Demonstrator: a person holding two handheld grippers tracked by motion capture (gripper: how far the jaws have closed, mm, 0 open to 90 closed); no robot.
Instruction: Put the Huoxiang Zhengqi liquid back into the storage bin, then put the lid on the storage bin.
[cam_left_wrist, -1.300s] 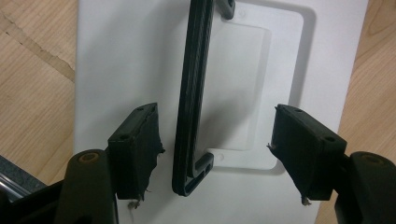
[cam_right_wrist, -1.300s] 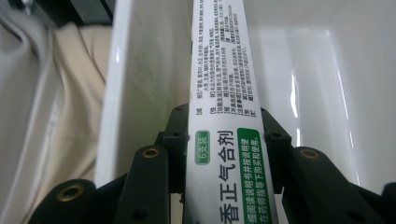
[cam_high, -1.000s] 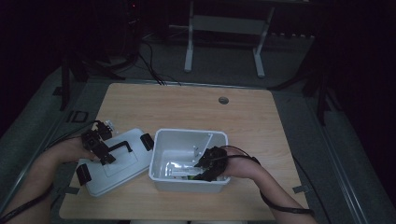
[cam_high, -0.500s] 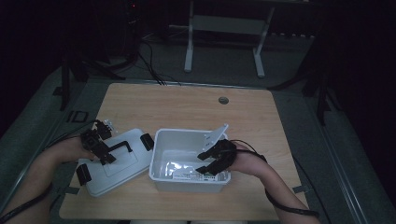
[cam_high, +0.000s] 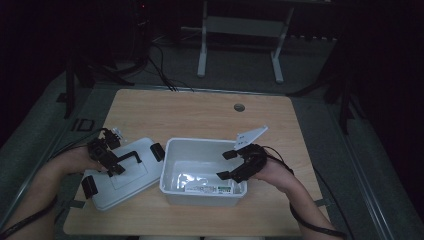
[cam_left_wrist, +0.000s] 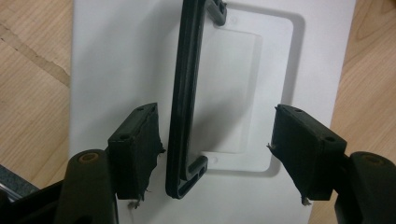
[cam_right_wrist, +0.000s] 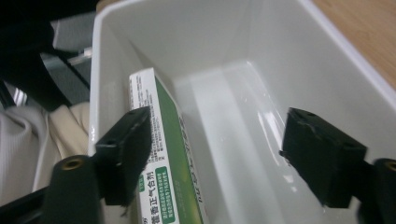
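— On the table: what, and where?

— Pale wooden table (cam_high: 200, 115) in a dim room. Near its front edge, an open white rectangular plastic bin (cam_high: 172, 172). Just left of the bin, touching its corner, a flat white plastic lid (cam_high: 132, 177) with a black hinged carry handle (cam_left_wrist: 184, 98) and black side clips. Inside the bin, against the near wall, a slim green-and-white cardboard carton (cam_right_wrist: 163, 154) with printed text, too small to read.

— Left gripper?

— Left gripper (cam_left_wrist: 217, 149) poised over the lid, jaws spread wide. Handle bar between them, much closer to the left jaw, almost touching it; wide gap to the right jaw. Nothing gripped.

— Right gripper?

— Right gripper (cam_right_wrist: 217, 158) dipped into the bin at its right end, jaws likewise wide open and empty. Carton just behind the left jaw, pressed along the bin wall; bare glossy floor between the jaws.

— Handling of the lid?

— Probably light, stiff, smooth and slippery on its flat face. Best purchase likely the handle bar: narrow, rigid, raised off the surface. Handle hinged, so some swing likely when lifted.

— And the carton?

— Probably light, thin-walled, easily crushed. Gentle squeeze across its narrow faces, away from the wall.
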